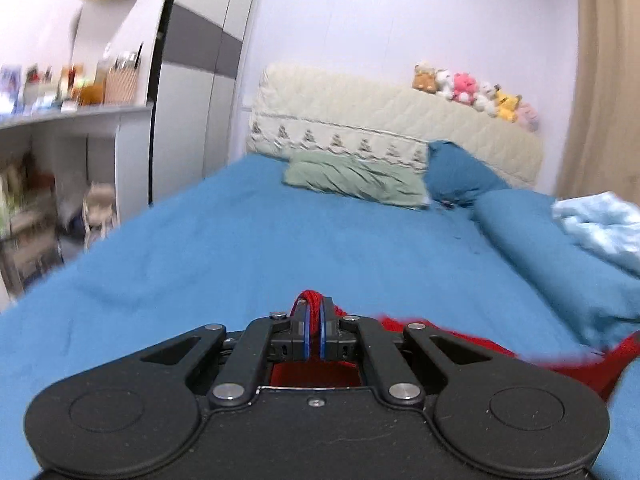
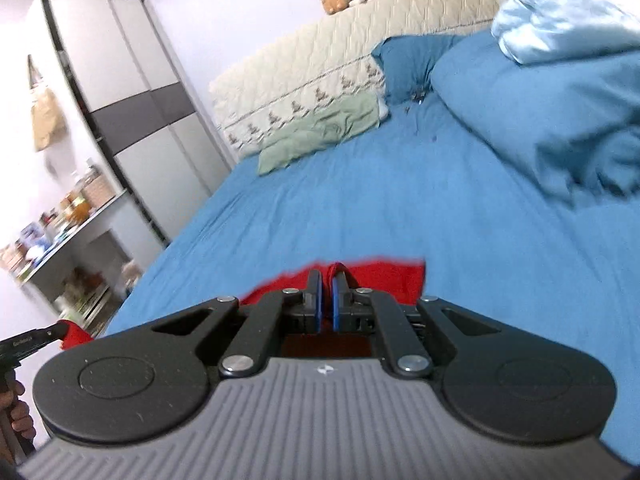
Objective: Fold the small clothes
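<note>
A small red garment [image 1: 472,340] hangs stretched between my two grippers above the blue bed sheet [image 1: 240,248]. My left gripper [image 1: 314,312] is shut on one edge of it; red cloth bunches between the blue pads. My right gripper [image 2: 326,284] is shut on another edge of the red garment [image 2: 384,276], which spreads out just past the fingers. The left gripper [image 2: 60,330] also shows at the far left of the right wrist view, pinching red cloth. Most of the garment is hidden under the gripper bodies.
At the bed's head lie a green pillow [image 1: 352,178], a dark blue pillow [image 1: 456,176] and a cream headboard [image 1: 400,120] with plush toys. A rolled blue duvet [image 2: 540,100] with a light blue blanket [image 2: 560,20] lies right. Wardrobe [image 2: 132,92] and cluttered shelf [image 1: 72,112] stand left.
</note>
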`<state>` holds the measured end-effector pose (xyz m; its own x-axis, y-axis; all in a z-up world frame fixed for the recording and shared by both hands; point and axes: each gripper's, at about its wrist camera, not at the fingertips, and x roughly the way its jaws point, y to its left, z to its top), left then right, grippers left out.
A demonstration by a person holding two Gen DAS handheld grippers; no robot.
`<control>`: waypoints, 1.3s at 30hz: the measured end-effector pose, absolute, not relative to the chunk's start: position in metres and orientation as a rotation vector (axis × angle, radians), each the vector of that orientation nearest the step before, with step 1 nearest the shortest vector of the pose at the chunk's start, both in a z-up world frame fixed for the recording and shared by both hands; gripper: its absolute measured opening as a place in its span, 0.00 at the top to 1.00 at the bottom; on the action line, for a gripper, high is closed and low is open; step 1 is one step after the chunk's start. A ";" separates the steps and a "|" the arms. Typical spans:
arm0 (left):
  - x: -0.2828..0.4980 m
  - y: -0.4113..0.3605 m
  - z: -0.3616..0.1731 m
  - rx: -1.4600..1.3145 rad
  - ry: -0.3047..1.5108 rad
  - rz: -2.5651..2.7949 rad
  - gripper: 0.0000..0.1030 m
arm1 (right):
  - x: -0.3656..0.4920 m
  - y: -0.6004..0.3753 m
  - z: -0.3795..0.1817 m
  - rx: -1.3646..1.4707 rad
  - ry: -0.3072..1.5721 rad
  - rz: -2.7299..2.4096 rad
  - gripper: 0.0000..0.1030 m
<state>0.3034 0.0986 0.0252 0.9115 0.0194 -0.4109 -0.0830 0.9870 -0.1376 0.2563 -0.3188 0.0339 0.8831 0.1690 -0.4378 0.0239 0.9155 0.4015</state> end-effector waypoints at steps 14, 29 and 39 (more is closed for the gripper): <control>0.509 0.102 -0.116 -0.118 0.629 0.154 0.96 | 0.486 -0.321 -0.108 0.380 0.645 -0.115 0.81; 0.427 0.087 -0.102 -0.049 0.564 0.015 0.03 | 0.432 -0.283 -0.110 0.270 0.566 0.031 0.07; 0.417 0.067 -0.163 -0.005 0.826 0.025 0.07 | 0.420 -0.279 -0.161 0.365 0.738 -0.026 0.09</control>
<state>0.4166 0.0668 -0.1630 0.6775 0.0202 -0.7352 -0.0240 0.9997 0.0054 0.4201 -0.2793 -0.1615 0.7423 0.1039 -0.6620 0.1505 0.9368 0.3158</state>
